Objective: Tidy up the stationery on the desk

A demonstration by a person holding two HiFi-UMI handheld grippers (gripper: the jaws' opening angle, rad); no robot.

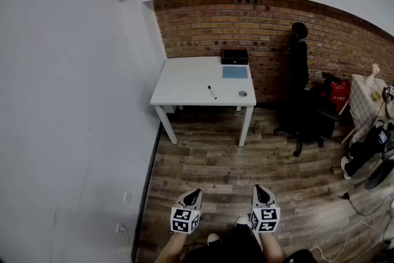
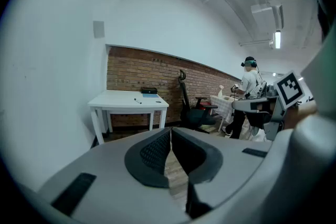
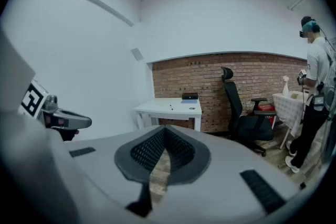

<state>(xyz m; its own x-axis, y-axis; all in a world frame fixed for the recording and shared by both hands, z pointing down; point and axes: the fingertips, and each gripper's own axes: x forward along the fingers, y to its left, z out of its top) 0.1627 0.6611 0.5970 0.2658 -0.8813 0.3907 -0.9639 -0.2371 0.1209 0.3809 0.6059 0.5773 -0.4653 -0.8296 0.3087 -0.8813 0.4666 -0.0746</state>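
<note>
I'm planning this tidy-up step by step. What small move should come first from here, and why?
Probably walk forward to the white desk: it stands across the wooden floor, far from the left tongs and right tongs, both shut and empty, and the pen lies loose on top.

The desk (image 1: pixel 184 86) is finished in white. The box (image 1: pixel 234 56) is black, the pad (image 1: pixel 234 72) light blue, the pen (image 1: pixel 212 92) black and white, and the small disc (image 1: pixel 242 94) grey. The brick wall (image 1: pixel 265 21) is red-brown with pale joints. The floor (image 1: pixel 209 157) is patterned in grey-brown wood planks. The chair (image 1: pixel 301 89) is black. Black-and-white square markers are carried on the cubes of the left gripper (image 1: pixel 192 196) and right gripper (image 1: pixel 262 193). The bodies are grey, and the jaw pads (image 2: pixel 155 150) are black with a grid pattern.
</note>
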